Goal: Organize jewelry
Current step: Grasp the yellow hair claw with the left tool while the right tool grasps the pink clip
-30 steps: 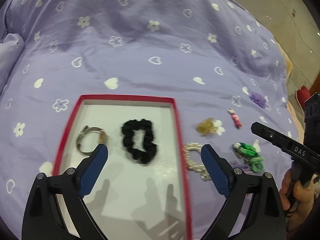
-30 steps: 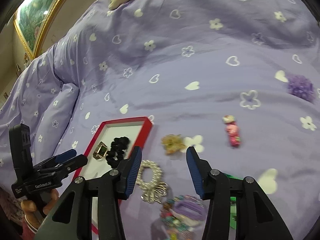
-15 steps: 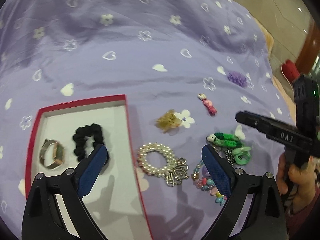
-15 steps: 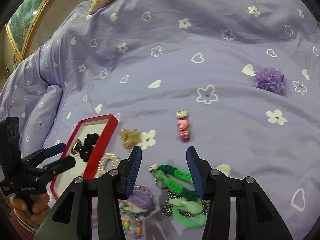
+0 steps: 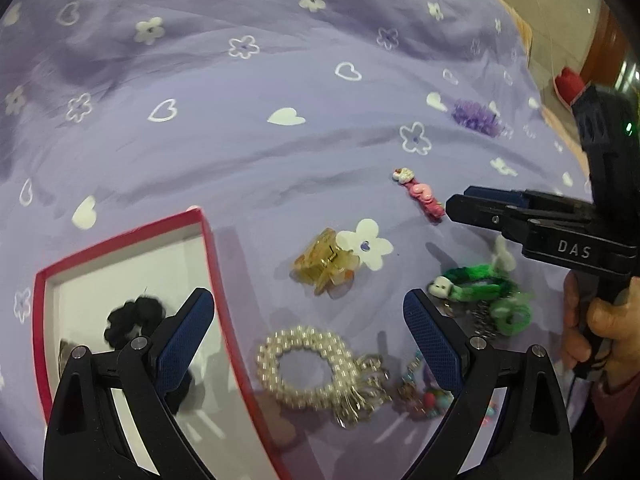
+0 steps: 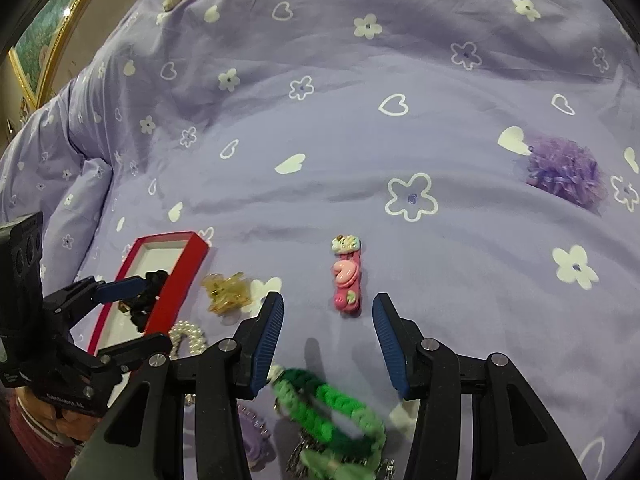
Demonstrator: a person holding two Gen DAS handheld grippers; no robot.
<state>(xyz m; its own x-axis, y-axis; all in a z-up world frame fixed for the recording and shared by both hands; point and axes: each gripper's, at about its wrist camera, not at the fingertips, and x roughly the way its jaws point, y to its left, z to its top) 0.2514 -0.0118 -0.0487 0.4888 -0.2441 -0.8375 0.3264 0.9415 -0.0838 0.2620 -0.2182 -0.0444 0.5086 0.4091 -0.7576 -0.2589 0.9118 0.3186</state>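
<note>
A red-rimmed white tray lies on the purple bedspread and holds a black scrunchie. My left gripper is open and empty above a pearl bracelet; an amber claw clip lies beyond it. My right gripper is open and empty, just short of a pink hair clip. A green braided keychain lies under it. The right gripper also shows in the left wrist view, near the pink clip.
A purple fluffy scrunchie lies far right. A beaded charm sits beside the pearls. The tray and the left gripper show at the left of the right wrist view. The bed edge and floor are at the right.
Both grippers moved right across the bed, away from the tray. The left now hovers over the pearl bracelet; the right has come up to the pink clip. Both stayed open.
</note>
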